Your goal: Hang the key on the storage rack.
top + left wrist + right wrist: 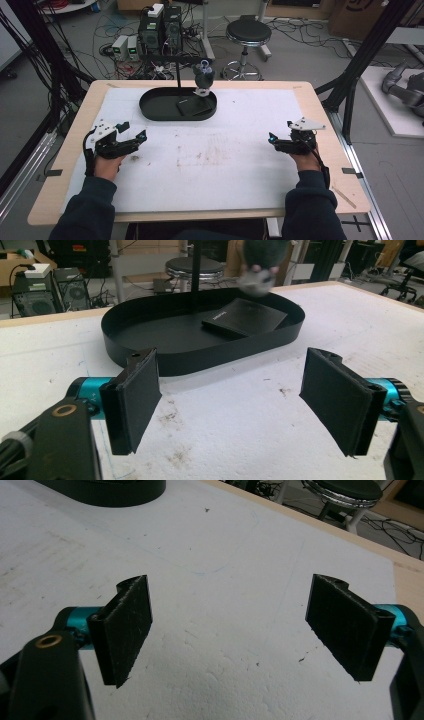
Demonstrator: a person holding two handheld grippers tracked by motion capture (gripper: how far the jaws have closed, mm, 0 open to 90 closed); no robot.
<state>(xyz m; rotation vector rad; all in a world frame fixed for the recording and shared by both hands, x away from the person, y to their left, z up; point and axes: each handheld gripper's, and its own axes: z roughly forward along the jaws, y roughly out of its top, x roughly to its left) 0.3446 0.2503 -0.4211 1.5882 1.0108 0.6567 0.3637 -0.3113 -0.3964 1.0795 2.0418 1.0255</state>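
Both tongs, left (131, 134) and right (280, 139), spread and holding nothing, rest well short of the black tray (150, 107) at the table's (240, 175) far edge.

Light was even and fairly dim in all 3 views, apparently from overhead, with no hard glare. The white mat (210, 165) was the brightest area; shadows on it were soft and short under each gripper. The high view was low in detail and slightly grainy, the floor behind darker. In the left gripper view the tray (150, 340) was sharp, while the grey toy (262, 262) hanging above it was blurred. Both gripper views bent lines toward their edges.
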